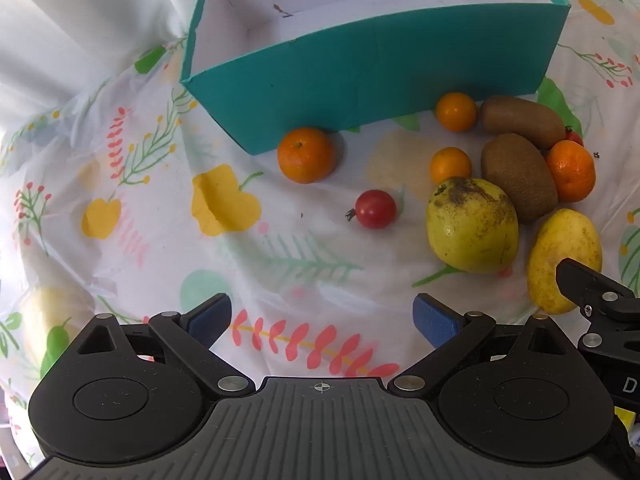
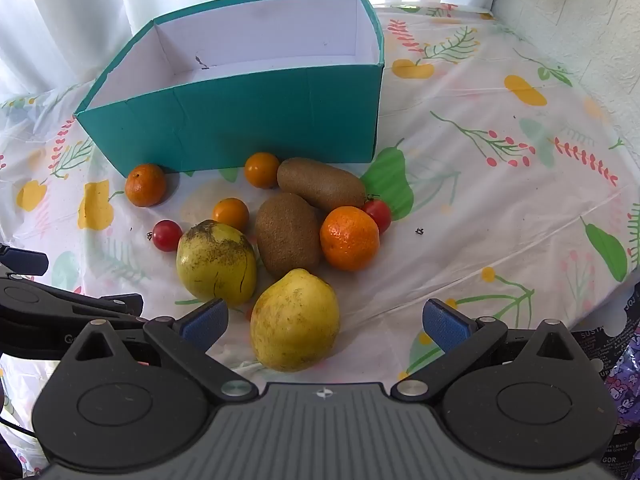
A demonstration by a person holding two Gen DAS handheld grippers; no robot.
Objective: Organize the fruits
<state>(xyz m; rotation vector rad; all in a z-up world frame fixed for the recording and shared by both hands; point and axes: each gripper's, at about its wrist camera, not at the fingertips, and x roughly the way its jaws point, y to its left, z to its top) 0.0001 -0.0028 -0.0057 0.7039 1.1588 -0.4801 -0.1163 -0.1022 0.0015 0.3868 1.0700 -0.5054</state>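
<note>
One legible letter, "D" [image 1: 631, 385], right claw [image 2: 325, 322].

"D" on right gripper [image 1: 600, 304] body

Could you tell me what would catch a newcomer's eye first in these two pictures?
Probably the teal box, open and empty, standing at the back of the floral tablecloth. In front of it lies a loose cluster of fruit: two yellow pears, two brown kiwis, and mandarins and small red tomatoes scattered around them.
</note>
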